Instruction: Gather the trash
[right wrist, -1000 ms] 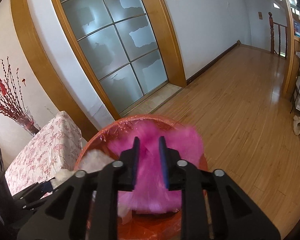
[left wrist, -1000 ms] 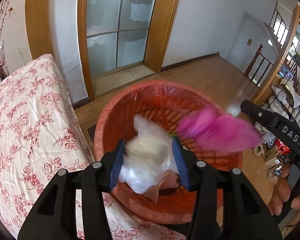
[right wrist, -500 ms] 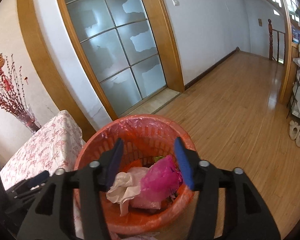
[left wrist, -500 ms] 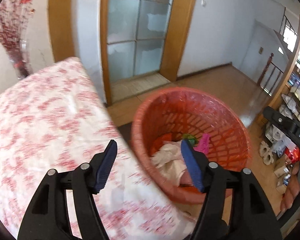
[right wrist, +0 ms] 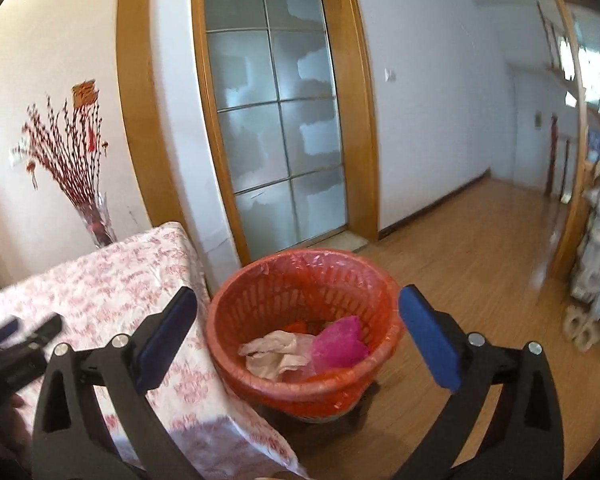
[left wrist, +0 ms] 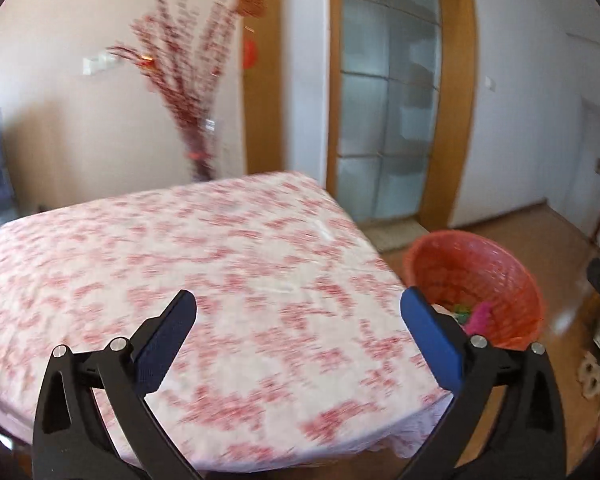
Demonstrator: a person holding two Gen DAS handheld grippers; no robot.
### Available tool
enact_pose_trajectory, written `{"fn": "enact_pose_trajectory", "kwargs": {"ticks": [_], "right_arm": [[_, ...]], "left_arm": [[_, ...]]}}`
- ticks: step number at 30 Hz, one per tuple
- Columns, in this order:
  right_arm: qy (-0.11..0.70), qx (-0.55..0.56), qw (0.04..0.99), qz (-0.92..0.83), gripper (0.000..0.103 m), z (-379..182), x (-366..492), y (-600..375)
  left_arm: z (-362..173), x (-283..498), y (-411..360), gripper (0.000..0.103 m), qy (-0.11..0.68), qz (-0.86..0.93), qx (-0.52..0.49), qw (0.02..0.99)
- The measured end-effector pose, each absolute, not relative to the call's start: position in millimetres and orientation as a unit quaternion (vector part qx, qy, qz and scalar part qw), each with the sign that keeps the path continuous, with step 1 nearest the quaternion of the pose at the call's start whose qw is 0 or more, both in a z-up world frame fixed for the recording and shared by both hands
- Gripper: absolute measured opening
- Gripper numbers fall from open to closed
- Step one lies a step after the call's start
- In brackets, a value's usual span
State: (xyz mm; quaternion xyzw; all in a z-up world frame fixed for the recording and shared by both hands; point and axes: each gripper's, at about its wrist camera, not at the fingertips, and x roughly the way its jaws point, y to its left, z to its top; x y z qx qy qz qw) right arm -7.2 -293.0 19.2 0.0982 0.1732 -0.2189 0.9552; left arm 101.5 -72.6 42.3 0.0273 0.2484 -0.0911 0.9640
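Note:
An orange plastic waste basket (right wrist: 300, 280) with a liner stands on the wooden floor beside the table. Inside lie a crumpled whitish bag (right wrist: 278, 354) and a pink bag (right wrist: 338, 346). My right gripper (right wrist: 298, 338) is open and empty, above and in front of the basket. My left gripper (left wrist: 298, 336) is open and empty over the flowered tablecloth (left wrist: 180, 264); the basket (left wrist: 476, 264) shows at its right with a bit of pink trash (left wrist: 478, 316) in it. The left gripper also shows at the left edge of the right wrist view (right wrist: 20, 330).
A table with a pink flowered cloth (right wrist: 100, 280) stands left of the basket. A vase of red branches (right wrist: 74, 168) stands behind it by the wall. A frosted glass door (right wrist: 276, 136) is beyond. Shelves and slippers (right wrist: 580, 324) are at the right.
Both grippers opened and let the whitish and pink bags fall into the basket. The left gripper swung left and back over the table. The right gripper drew back from the basket.

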Motion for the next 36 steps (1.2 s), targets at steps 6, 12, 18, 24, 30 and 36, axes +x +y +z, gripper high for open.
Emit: {"fn": "enact_pose_trajectory", "kwargs": {"ticks": [6,12,18,24,30,36], "right_arm": [[0.173,0.057,0.952,-0.246,0.099,17.8,-33.9,-257.9],[0.182,0.034,0.955,-0.234,0.099,11.9,-51.1,-232.6],[0.179,0.03,0.958,-0.222,0.099,10.6,-66.9,-213.6],[0.174,0.022,0.961,-0.215,0.099,12.1,-78.4,-196.2],[0.178,0.019,0.959,-0.219,0.099,9.6,-85.5,-187.1],[0.199,0.03,0.953,-0.226,0.099,-1.2,-84.9,-189.2]], "left_arm": [[41.7,66.8,-42.0,0.101,0.23,-0.06,0.015,0.971],[33.6,42.9,-27.3,0.101,0.223,-0.042,0.005,0.974],[27.5,22.4,-15.2,0.101,0.219,-0.028,-0.004,0.975],[23.4,4.1,-9.2,0.101,0.208,-0.016,-0.001,0.978],[17.0,-2.8,-3.8,0.101,0.213,-0.011,-0.001,0.977],[13.6,-5.0,0.8,0.101,0.219,-0.009,-0.004,0.976]]}}
